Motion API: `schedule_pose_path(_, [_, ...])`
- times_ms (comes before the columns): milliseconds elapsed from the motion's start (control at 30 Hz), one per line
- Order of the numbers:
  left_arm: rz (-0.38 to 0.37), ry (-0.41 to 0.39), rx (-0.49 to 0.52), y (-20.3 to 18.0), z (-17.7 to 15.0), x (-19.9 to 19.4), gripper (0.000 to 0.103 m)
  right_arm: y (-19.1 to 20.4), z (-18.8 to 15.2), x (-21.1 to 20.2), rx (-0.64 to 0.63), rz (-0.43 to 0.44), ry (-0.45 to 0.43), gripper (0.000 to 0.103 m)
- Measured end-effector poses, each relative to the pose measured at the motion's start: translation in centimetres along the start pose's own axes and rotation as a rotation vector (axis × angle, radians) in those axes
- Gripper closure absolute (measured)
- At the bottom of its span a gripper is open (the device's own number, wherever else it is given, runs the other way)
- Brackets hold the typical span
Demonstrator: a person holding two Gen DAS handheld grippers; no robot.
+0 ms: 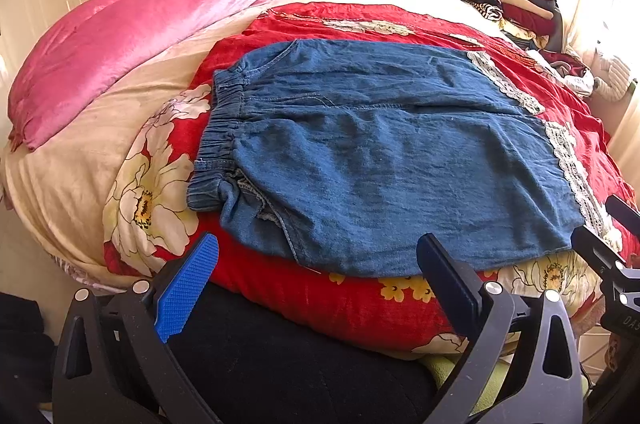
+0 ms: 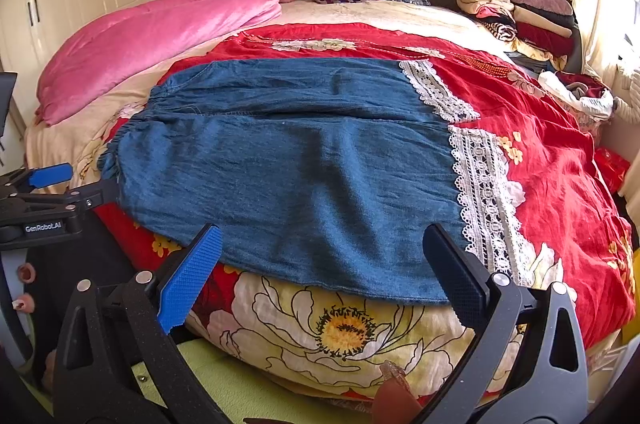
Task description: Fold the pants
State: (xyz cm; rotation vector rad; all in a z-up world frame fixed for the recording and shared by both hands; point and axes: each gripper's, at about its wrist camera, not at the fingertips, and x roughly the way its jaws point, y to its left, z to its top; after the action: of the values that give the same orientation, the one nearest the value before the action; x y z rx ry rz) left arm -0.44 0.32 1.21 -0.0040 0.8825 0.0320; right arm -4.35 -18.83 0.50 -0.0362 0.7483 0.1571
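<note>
Both grippers — left gripper (image 1: pixel 320 284), right gripper (image 2: pixel 324 272) — are held wide, empty; the blue lace-hemmed denim pants (image 2: pixel 288 176) at frame centre could be bunched if only one layer is pinched.

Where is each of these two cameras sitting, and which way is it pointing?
Left wrist view: rides the left gripper, looking forward between its open fingers at the waistband end of the blue pants; the right gripper's tip shows at the right edge.
Right wrist view: rides the right gripper, open, facing the lace cuffs; the left gripper shows at the left edge.
Both share the pants, red floral quilt, and pink blanket.
</note>
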Motion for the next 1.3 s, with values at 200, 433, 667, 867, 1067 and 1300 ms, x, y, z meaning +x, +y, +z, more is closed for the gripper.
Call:
schedule_pose_path(200, [0.009,-0.002,0.001,0.1,0.0,0.1,0.004,0.0,0.0,0.0,-0.001,0.000,0.000,0.008])
schedule_pose_path(433, [0.020,-0.002,0.007,0.1,0.1,0.3,0.004,-0.3,0.4,0.3,0.000,0.003,-0.011,0.008])
schedule_pose_path(667, [0.007,0.011,0.005,0.9,1.8,1.6,0.004,0.3,2.3,1.9,-0.025,0.055,0.014,0.008])
schedule_pose_path(867, [0.010,0.032,-0.016,3.0,4.5,3.6,0.004,0.1,6.1,5.0,-0.029,0.127,0.055,0.008])
schedule_pose_path(1067, [0.034,0.040,-0.076,6.3,7.6,6.0,0.004,1.0,10.0,8.0,-0.082,0.144,0.046,0.008])
schedule_pose_path(1300, [0.052,0.057,-0.140,10.2,12.0,10.2,0.004,2.4,15.0,13.0,-0.120,0.158,0.049,0.008])
